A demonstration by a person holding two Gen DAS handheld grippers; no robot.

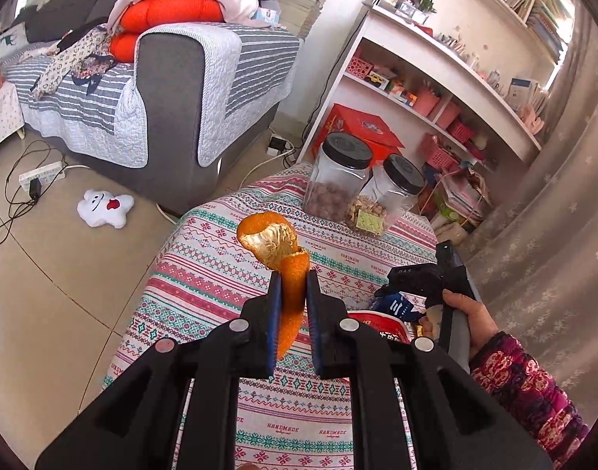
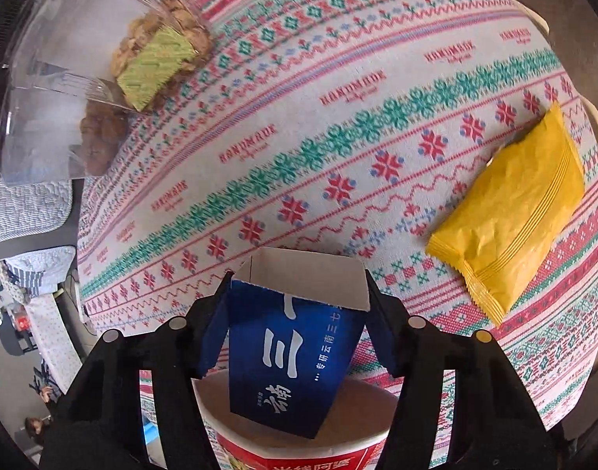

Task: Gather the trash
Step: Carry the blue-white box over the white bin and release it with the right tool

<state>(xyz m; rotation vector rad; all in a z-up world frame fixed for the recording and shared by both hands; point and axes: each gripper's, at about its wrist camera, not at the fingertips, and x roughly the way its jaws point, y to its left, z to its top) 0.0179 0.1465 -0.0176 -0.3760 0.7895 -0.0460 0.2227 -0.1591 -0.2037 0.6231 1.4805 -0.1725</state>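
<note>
- Left gripper [image 1: 293,274] pinches the curled orange tangerine peel [image 1: 277,250], held above the patterned knit tablecloth [image 1: 220,274].
- Right gripper [image 2: 297,301] clamps the open blue cardboard box [image 2: 295,356], its lower end inside the red-and-white paper cup [image 2: 299,454].
- My read: release the box only once it's seated deep; then bring the peel over the cup rim.
- Yellow foil snack wrapper [image 2: 510,215] lies on the cloth, well apart from the cup.
</note>
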